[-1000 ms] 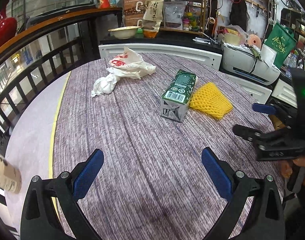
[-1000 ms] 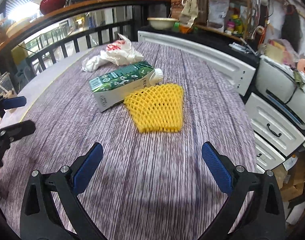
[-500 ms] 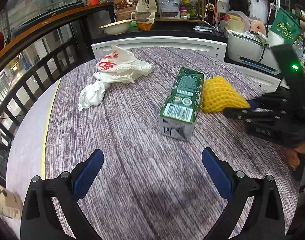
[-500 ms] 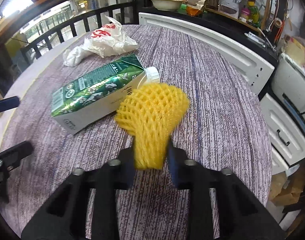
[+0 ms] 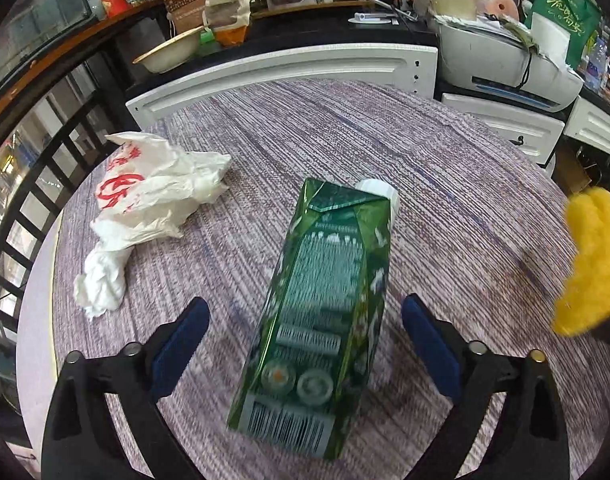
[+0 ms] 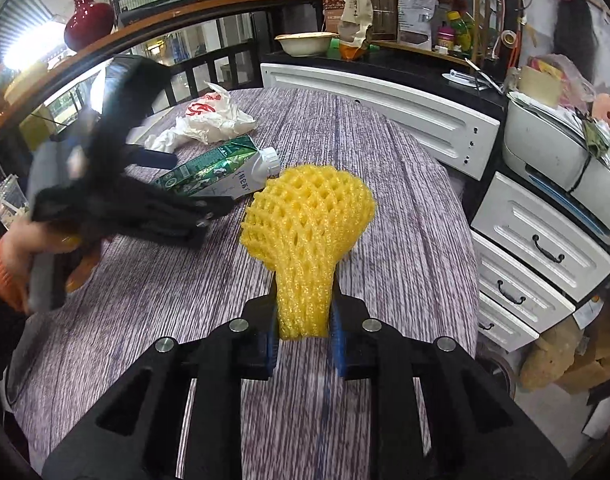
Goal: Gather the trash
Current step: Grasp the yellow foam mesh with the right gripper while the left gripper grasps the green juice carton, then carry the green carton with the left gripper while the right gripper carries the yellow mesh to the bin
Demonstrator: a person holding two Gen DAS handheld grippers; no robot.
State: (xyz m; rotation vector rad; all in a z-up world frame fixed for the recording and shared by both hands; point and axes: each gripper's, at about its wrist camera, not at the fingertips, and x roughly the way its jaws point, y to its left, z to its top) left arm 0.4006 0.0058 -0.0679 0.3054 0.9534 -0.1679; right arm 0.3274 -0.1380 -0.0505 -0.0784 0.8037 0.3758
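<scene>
A green carton (image 5: 325, 312) with a white cap lies on its side on the round purple-striped table (image 5: 425, 184). My left gripper (image 5: 305, 308) straddles it near the barcode end; its jaws are closing, and the blue pads (image 5: 185, 336) stand clear of the carton's sides. My right gripper (image 6: 303, 300) is shut on the narrow end of a yellow foam net (image 6: 309, 216) and holds it off the table. The net (image 5: 593, 260) also shows at the right edge of the left wrist view. From the right wrist view, the left gripper (image 6: 197, 182) is blurred over the carton (image 6: 221, 168).
A crumpled white plastic bag with red print (image 5: 153, 192) and a wad of tissue (image 5: 103, 284) lie at the table's left. White drawers (image 6: 537, 248) and a printer (image 5: 505, 64) stand beyond the right rim, a black railing (image 5: 33, 184) on the left. A hand (image 6: 17, 256) grips the left tool.
The left gripper has moved forward until the carton lies between its fingers. The right gripper has shut on the yellow net and lifted it off the table, away from the carton.
</scene>
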